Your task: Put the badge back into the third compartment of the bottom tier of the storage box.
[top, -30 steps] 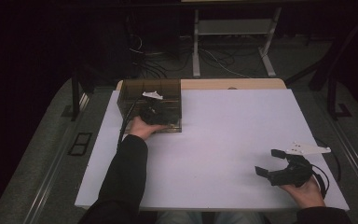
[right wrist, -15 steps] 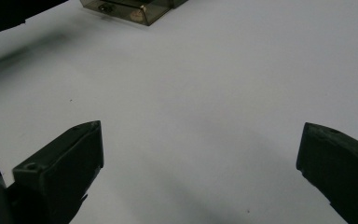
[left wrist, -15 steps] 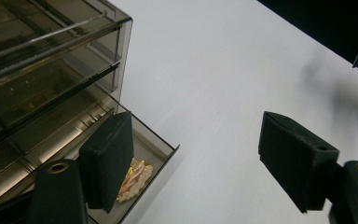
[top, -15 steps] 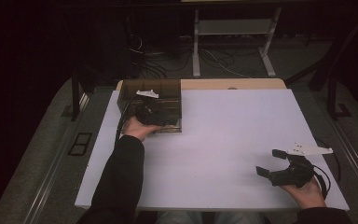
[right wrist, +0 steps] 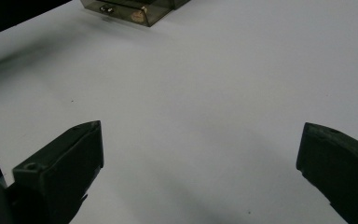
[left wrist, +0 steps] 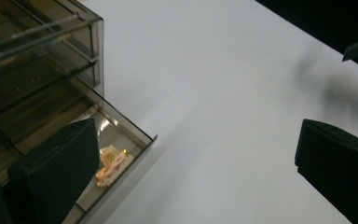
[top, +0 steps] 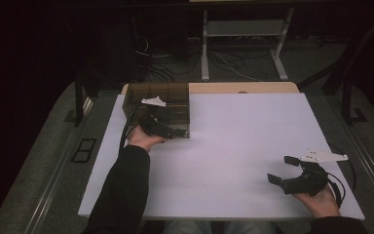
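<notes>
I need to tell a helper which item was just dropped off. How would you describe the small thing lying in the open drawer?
Start at the white table and find the smoky transparent drawer box at its far left. Its bottom drawer is pulled out beside the left claw. Inside lies a small cream and pink trinket, the one pale, colourful thing among brown plastic.

A table with a white top (top: 233,141) carried the scene; a strip of bare wood (top: 243,88) showed along its far edge. A smoky see-through plastic drawer box (top: 158,105) stood directly on the white surface at the far left corner, touching it. Its lowest drawer (left wrist: 121,140) stood pulled out over the white top, and a small pale, orange-trimmed object (left wrist: 112,163) lay inside that drawer. The remaining white surface bore faint shadows.
</notes>
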Tool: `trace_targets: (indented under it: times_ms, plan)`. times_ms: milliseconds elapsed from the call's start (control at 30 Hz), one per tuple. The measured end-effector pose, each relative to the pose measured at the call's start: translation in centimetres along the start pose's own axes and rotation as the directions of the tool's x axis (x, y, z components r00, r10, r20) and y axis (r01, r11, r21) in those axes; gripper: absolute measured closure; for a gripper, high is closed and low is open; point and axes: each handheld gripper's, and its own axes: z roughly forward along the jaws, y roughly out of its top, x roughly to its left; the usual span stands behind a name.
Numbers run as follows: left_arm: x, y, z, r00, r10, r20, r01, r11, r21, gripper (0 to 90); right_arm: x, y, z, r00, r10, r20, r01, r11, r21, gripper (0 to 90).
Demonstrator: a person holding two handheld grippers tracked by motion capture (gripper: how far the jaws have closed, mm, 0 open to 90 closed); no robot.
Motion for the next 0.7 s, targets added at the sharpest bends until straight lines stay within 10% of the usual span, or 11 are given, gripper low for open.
trace_targets:
  times_ms: [700]
  plan:
    - [-4.4, -2.5, -1.4, 0.9939, 0.109, -0.016, -0.11, 0.9915, -0.069, 0.0, 0.0, 0.0, 0.1, 1.0, -0.006, 0.001, 0.006, 1.0, 0.003, 0.3]
